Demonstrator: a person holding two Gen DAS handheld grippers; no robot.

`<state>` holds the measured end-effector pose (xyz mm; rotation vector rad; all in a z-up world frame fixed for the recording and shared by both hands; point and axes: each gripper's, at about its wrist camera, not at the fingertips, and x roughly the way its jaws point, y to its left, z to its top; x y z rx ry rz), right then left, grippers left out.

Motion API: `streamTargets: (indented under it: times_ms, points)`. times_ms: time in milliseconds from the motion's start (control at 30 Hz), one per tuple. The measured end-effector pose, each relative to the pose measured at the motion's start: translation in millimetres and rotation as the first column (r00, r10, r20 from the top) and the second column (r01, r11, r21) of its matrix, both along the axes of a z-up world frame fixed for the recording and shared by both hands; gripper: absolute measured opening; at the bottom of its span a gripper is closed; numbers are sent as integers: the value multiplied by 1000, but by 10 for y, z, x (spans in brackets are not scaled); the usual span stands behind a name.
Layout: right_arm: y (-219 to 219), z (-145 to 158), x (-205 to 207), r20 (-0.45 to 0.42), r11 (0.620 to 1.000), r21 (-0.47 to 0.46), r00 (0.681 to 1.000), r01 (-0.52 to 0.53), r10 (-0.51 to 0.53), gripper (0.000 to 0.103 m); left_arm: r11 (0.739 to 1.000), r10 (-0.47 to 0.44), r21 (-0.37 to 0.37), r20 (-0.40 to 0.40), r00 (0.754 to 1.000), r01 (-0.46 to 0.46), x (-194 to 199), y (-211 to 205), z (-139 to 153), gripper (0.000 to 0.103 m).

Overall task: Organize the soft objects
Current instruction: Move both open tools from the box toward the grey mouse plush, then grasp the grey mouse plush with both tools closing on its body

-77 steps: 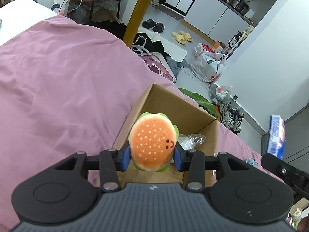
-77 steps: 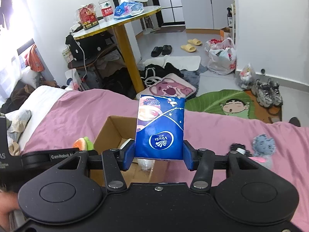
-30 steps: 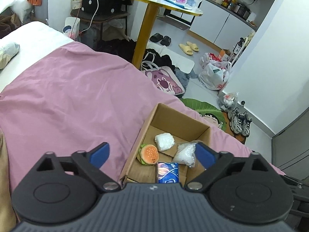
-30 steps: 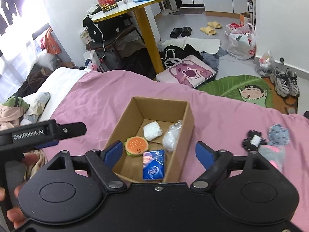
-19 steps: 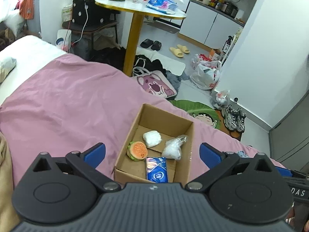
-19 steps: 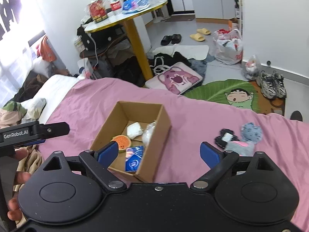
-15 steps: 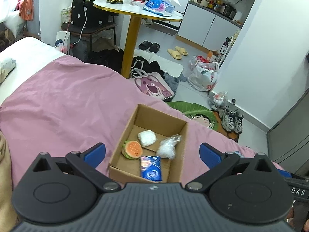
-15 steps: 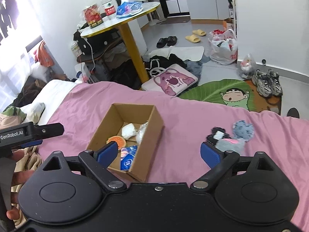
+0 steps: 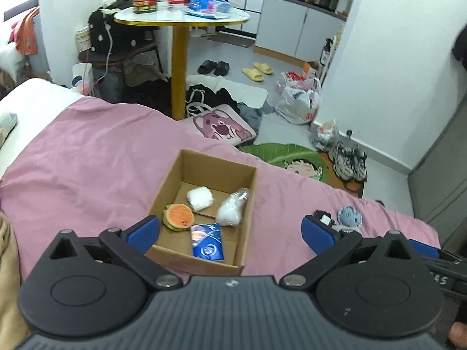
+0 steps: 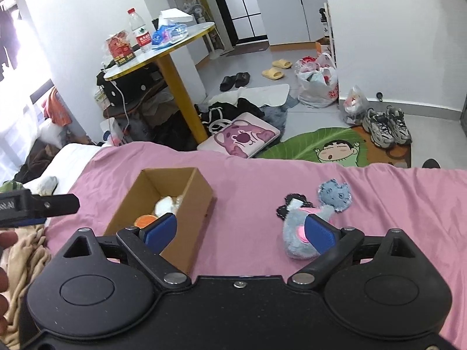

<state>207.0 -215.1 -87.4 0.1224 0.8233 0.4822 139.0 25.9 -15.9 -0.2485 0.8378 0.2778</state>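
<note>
- Nearest to me, my left gripper (image 9: 230, 230) has its jaws spread wide and holds nothing; it hangs above the near end of the box.
- My right gripper (image 10: 239, 229) is spread wide and empty too, raised over the pink bedcover (image 10: 248, 180), its right pad overlapping the grey plush toy (image 10: 303, 233) in view.
- The cardboard box (image 9: 248, 204) on the bedcover holds four things: a blue tissue pack (image 9: 207, 240) nearest, a burger toy (image 9: 178, 215) to its left, then two white bundles, one wrapped in clear plastic.
- I judge the step in hand is fetching what remains loose: the plush toy, well to the right of the box.
- It lies flat, long axis running from near-left to far-right, the round grey patch at the far end.
- Next I'd lower the right gripper and close across its narrow middle.
</note>
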Motion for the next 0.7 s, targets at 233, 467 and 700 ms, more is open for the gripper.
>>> streamTargets:
  times_ms: [233, 467, 700]
  points:
    - [-265, -226, 110, -48, 999, 29, 998, 35, -33, 95, 999, 18, 45, -15, 1000, -17, 168, -244, -109, 102]
    - [-521, -399, 217, -114, 991, 92, 989, 102, -91, 93, 998, 20, 63, -24, 1000, -19, 325, -435, -195, 102]
    - [-813, -453, 299, -142, 979, 139, 981, 151, -132, 79, 995, -47, 82, -22, 999, 49, 529, -802, -326, 100]
